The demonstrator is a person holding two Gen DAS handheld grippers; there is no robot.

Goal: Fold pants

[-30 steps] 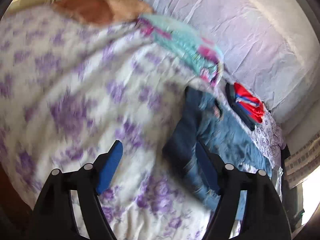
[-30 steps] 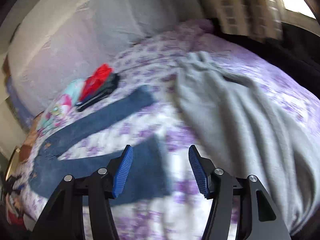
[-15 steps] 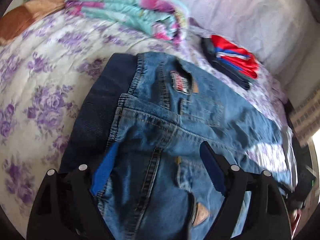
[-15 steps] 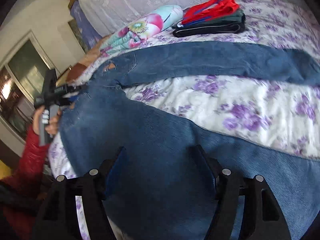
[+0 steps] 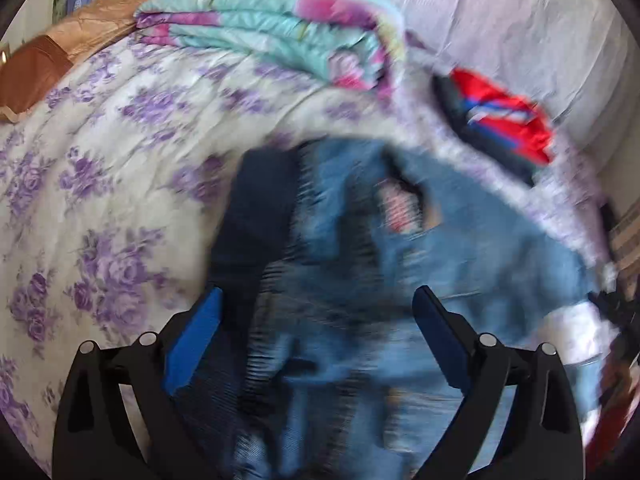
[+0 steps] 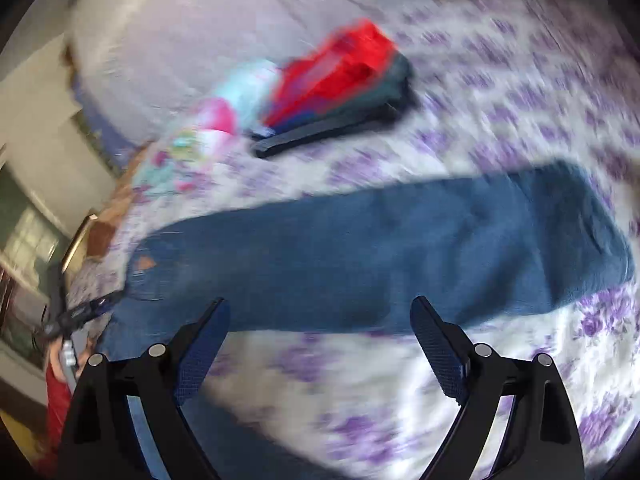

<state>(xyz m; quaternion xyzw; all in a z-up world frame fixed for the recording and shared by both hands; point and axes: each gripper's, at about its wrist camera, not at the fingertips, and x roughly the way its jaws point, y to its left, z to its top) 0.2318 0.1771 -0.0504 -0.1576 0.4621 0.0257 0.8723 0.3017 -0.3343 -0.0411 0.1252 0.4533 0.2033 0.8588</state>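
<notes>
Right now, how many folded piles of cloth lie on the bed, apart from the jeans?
2. The teal flowered blanket lies folded near the headboard. The red and dark clothes stack sits beside it, toward the wall. Blur may hide others.

Jeans (image 5: 400,264): blue denim, matt, coarse weave, w/ a small brown patch (image 6: 145,263) near the waist. Bedspread (image 5: 120,160): soft cotton-like cloth, white w/ purple flower print, slightly creased. Folded blanket (image 5: 280,36): smooth teal & pink cloth. Red garment (image 6: 340,68): smooth fabric on a dark folded one. Left gripper (image 5: 316,328) & right gripper (image 6: 320,340): matt black plastic, blue textured pads (image 6: 436,344), shiny metal pins.
</notes>
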